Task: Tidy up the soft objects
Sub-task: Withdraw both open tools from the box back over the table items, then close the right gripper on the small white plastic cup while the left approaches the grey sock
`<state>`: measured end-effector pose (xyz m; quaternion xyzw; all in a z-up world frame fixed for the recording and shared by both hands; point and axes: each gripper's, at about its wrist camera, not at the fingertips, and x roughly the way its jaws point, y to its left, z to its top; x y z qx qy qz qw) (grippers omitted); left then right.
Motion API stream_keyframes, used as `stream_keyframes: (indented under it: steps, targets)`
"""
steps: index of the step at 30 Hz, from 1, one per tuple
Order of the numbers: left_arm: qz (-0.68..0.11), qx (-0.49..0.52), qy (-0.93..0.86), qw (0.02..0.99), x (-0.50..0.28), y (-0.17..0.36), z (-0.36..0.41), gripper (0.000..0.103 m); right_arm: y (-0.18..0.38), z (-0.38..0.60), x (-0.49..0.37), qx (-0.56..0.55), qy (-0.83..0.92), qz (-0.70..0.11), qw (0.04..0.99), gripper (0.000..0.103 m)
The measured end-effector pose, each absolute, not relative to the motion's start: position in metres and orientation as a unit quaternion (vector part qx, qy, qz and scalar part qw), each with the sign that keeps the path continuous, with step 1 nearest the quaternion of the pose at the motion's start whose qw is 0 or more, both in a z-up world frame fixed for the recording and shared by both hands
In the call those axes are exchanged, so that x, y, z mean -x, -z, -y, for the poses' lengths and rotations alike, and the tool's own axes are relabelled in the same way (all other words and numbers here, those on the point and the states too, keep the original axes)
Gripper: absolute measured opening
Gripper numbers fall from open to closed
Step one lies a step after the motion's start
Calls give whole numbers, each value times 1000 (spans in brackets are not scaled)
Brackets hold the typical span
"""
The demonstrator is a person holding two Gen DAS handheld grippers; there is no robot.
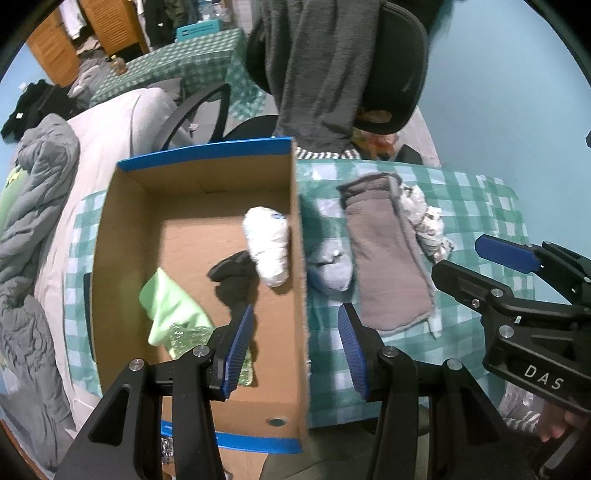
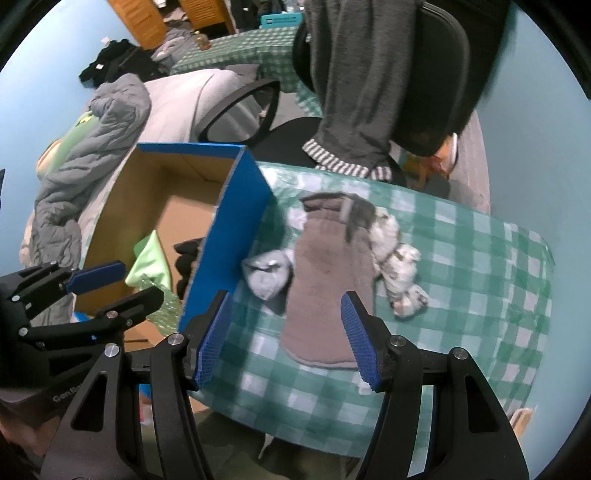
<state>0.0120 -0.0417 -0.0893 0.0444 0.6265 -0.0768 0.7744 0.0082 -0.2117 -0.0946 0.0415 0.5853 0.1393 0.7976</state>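
A blue-rimmed cardboard box [image 1: 207, 155] holds a white rolled sock [image 1: 267, 251], a black soft item [image 1: 232, 277] and a light green cloth [image 1: 173, 314]. Beside it on the green checked tablecloth [image 1: 480, 206] lie a grey sock bundle [image 1: 332, 266], a flat taupe cloth [image 1: 388, 266] and a patterned white piece [image 1: 428, 221]. My left gripper [image 1: 295, 350] hangs open astride the box's right wall, holding nothing. My right gripper [image 2: 286, 339] is open and empty above the near end of the taupe cloth [image 2: 325, 277], with the grey sock bundle [image 2: 266, 277] just beyond its left finger.
An office chair [image 1: 391, 74] with a grey garment draped over it stands behind the table. A bed with a grey duvet [image 1: 33, 206] lies to the left. A second checked table [image 1: 177, 70] and wooden cabinets [image 1: 110, 29] are farther back.
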Motion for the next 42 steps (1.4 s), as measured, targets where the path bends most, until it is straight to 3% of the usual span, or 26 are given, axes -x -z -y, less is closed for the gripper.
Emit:
stream_keyframes:
  steps: [8, 42]
  targets:
    - [-635, -55, 103, 764, -15, 103, 72, 54, 106, 245, -2, -58, -111, -594, 795, 62]
    - [-687, -63, 87, 719, -21, 170, 90, 55, 165, 295, 13, -81, -69, -635, 765, 62]
